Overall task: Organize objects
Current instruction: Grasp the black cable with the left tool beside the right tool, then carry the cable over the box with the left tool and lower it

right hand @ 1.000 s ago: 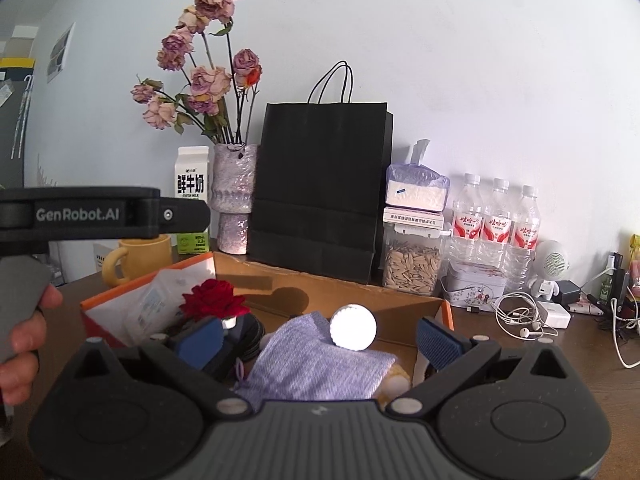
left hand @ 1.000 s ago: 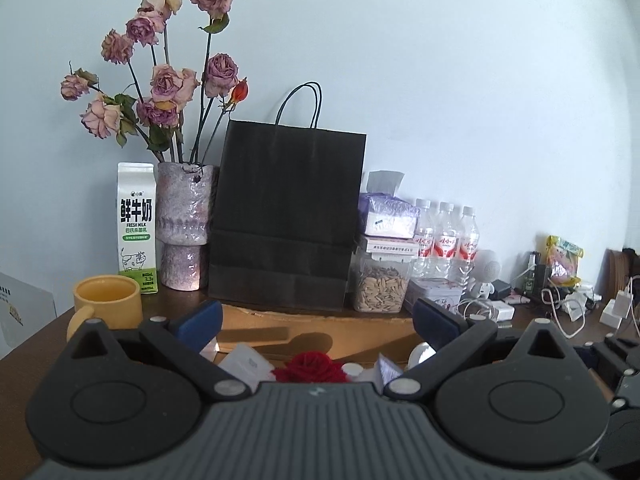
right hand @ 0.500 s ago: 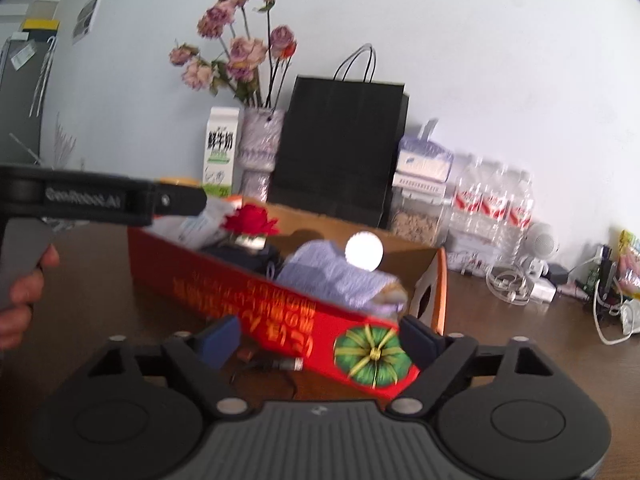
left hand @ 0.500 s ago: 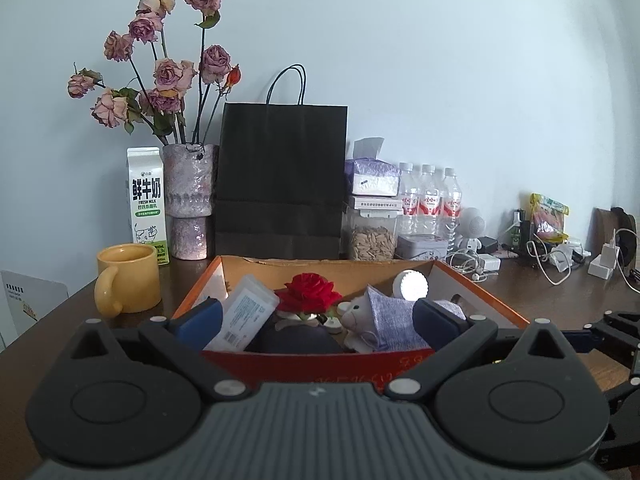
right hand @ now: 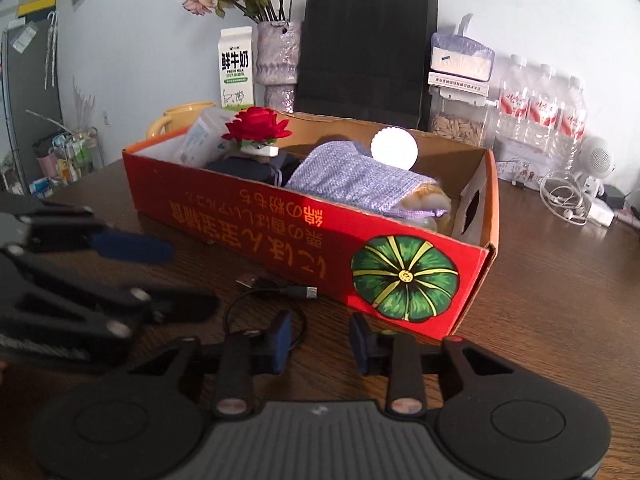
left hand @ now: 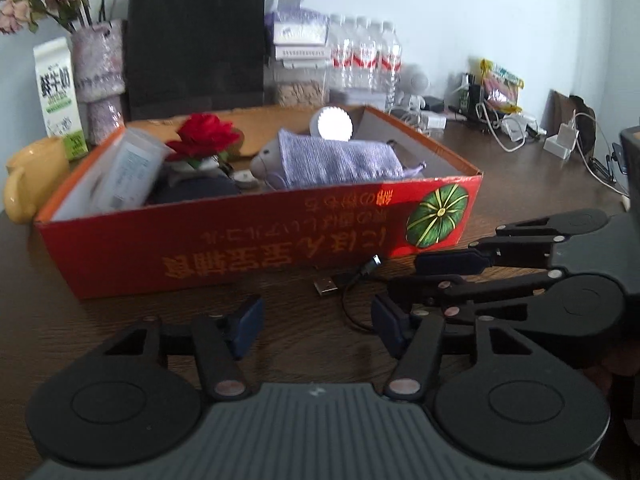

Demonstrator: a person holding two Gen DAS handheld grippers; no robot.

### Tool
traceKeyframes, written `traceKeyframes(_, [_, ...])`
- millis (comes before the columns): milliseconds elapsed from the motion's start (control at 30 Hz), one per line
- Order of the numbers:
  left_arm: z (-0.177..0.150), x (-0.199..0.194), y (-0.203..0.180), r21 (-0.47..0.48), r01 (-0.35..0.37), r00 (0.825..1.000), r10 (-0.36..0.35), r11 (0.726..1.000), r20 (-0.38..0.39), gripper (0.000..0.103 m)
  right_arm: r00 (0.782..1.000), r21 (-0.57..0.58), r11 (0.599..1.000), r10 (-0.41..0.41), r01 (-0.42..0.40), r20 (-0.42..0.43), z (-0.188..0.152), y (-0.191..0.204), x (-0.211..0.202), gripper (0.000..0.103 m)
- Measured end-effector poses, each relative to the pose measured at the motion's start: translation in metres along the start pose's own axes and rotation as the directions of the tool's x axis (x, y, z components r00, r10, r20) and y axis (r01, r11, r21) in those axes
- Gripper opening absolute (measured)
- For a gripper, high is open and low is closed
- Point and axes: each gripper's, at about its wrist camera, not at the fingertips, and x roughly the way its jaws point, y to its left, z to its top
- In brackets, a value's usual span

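A red cardboard box [left hand: 248, 240] [right hand: 304, 220] stands on the brown table. It holds a red rose [left hand: 204, 136] [right hand: 258, 124], a lavender knitted pouch [left hand: 336, 158] [right hand: 356, 178], a white round disc [left hand: 331, 123] [right hand: 394, 148] and a pale packet [left hand: 128, 172]. A black USB cable [left hand: 344, 280] [right hand: 280, 286] lies on the table before the box. My left gripper [left hand: 316, 330] [right hand: 168, 276] hovers low just short of the cable, jaws closing, nothing pressed between them. My right gripper [right hand: 320, 340] [left hand: 404, 276] is beside it, jaws closing, with the cable's loop by its left pad [right hand: 280, 338].
Behind the box stand a yellow mug [left hand: 32, 180], a milk carton [right hand: 237, 68], a vase of dried roses [right hand: 278, 60], a black paper bag [right hand: 368, 48], a jar, tissue packs and water bottles [right hand: 540, 108]. Chargers and white cables [left hand: 516, 132] lie at the far right.
Both grippers have tipped downward and sunk toward the table in front of the box. Their jaws have narrowed, the right more. The USB cable has come into view.
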Motion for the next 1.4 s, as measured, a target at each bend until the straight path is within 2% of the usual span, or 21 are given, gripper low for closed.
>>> traceKeyframes(67, [0.003, 0.011, -0.001, -0.007, 0.005, 1.000, -0.005, 1.000, -0.029, 0.040, 1.000, 0.006, 1.000, 0.009, -0.009, 0.002, -0.001, 0.000, 0.000, 0.018])
traceKeyframes(133, [0.007, 0.017, -0.004, -0.001, 0.004, 1.000, -0.004, 1.000, -0.028, 0.034, 1.000, 0.018, 1.000, 0.022, -0.022, 0.002, 0.000, -0.002, 0.000, 0.015])
traceKeyframes(167, [0.008, 0.020, -0.005, 0.006, 0.009, 1.000, -0.009, 1.000, -0.028, 0.024, 1.000, 0.020, 0.999, 0.027, -0.027, 0.002, -0.001, -0.002, 0.000, 0.015])
traceKeyframes(233, [0.011, 0.020, -0.008, 0.008, 0.048, 0.998, -0.048, 0.999, -0.035, 0.006, 0.999, 0.020, 0.999, 0.032, -0.032, 0.003, 0.000, -0.002, 0.000, 0.014])
traceKeyframes(267, [0.010, 0.020, -0.010, 0.009, 0.074, 0.997, -0.073, 0.997, -0.037, 0.004, 0.999, 0.020, 0.999, 0.034, -0.034, 0.004, 0.000, -0.002, -0.001, 0.013])
traceKeyframes(300, [0.009, 0.019, -0.013, 0.019, 0.073, 0.997, -0.072, 0.997, -0.031, 0.004, 0.999, 0.024, 0.999, 0.035, -0.035, 0.007, 0.000, -0.002, -0.001, 0.009])
traceKeyframes(500, [0.007, 0.004, -0.019, 0.048, 0.064, 0.996, -0.067, 0.997, 0.055, 0.004, 0.999, 0.028, 0.998, 0.048, -0.048, 0.019, 0.000, -0.003, -0.002, 0.013])
traceKeyframes(667, [0.007, 0.001, -0.018, 0.045, 0.061, 0.996, -0.064, 0.997, 0.067, 0.004, 0.999, 0.042, 0.998, 0.044, -0.044, 0.011, 0.002, -0.004, 0.001, 0.017])
traceKeyframes(800, [0.008, -0.002, -0.016, 0.040, 0.062, 0.995, -0.065, 0.997, 0.072, 0.004, 0.997, 0.051, 0.996, 0.073, -0.073, 0.007, 0.003, -0.005, 0.004, 0.018])
traceKeyframes(833, [0.007, -0.002, -0.015, 0.038, 0.063, 0.995, -0.066, 0.997, 0.074, 0.004, 0.996, 0.050, 0.995, 0.083, -0.084, 0.007, 0.002, -0.005, 0.004, 0.017])
traceKeyframes(900, [0.006, -0.003, -0.014, 0.037, 0.064, 0.995, -0.067, 0.997, 0.078, 0.004, 0.995, 0.036, 0.995, 0.097, -0.097, 0.006, 0.002, -0.002, 0.003, 0.008])
traceKeyframes(1400, [-0.006, -0.029, -0.008, 0.014, 0.050, 0.985, -0.052, 0.999, 0.166, 0.004, 0.992, 0.004, 1.000, 0.006, -0.006, 0.129, -0.004, 0.024, -0.022, 0.004])
